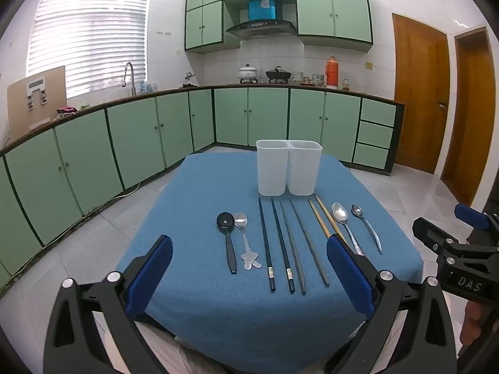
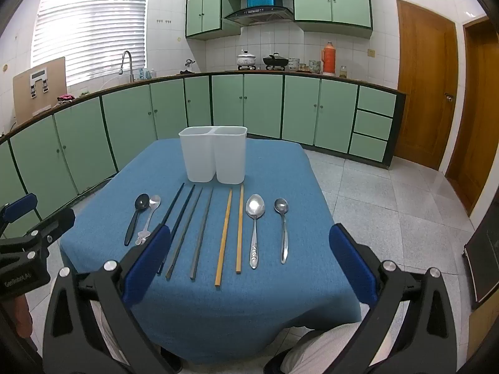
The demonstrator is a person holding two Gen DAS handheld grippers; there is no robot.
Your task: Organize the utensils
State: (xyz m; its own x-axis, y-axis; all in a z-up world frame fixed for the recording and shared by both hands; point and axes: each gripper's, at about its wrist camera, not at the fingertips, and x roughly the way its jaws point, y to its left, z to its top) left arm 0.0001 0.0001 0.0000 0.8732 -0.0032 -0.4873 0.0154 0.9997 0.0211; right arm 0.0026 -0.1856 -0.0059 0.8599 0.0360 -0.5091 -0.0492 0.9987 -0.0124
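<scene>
the utensils are lying in one row across the middle of the frame on the blue-covered worktop (image 2: pixel 280 162), all apart from one another and just in front of the white two-compartment holder (image 2: pixel 213 155), which is standing empty at upper centre.

from frame left to right: a black spoon (image 2: pixel 134 218), a small decorated metal spoon (image 2: pixel 149 218), a dark chopstick pair (image 2: pixel 177 208), a grey chopstick pair (image 2: pixel 199 227), a wooden chopstick pair (image 2: pixel 232 233), a large metal spoon (image 2: pixel 254 227) and a slim metal spoon (image 2: pixel 283 227).

handling, as judged: every piece is looking light and stiff. the metal spoons are likely slippery; taking hold at mid-handle is advisable. the chopsticks are thin and lying flat, so pinching across the shaft near the thicker near end is likely giving the best purchase. the holder is looking light and may tip if knocked.

the left gripper (image 1: pixel 249 274) is hovering at lower frame with jaws standing fully apart, holding nothing. the right gripper (image 2: pixel 249 265) is doing likewise, jaws spread wide and empty.
</scene>
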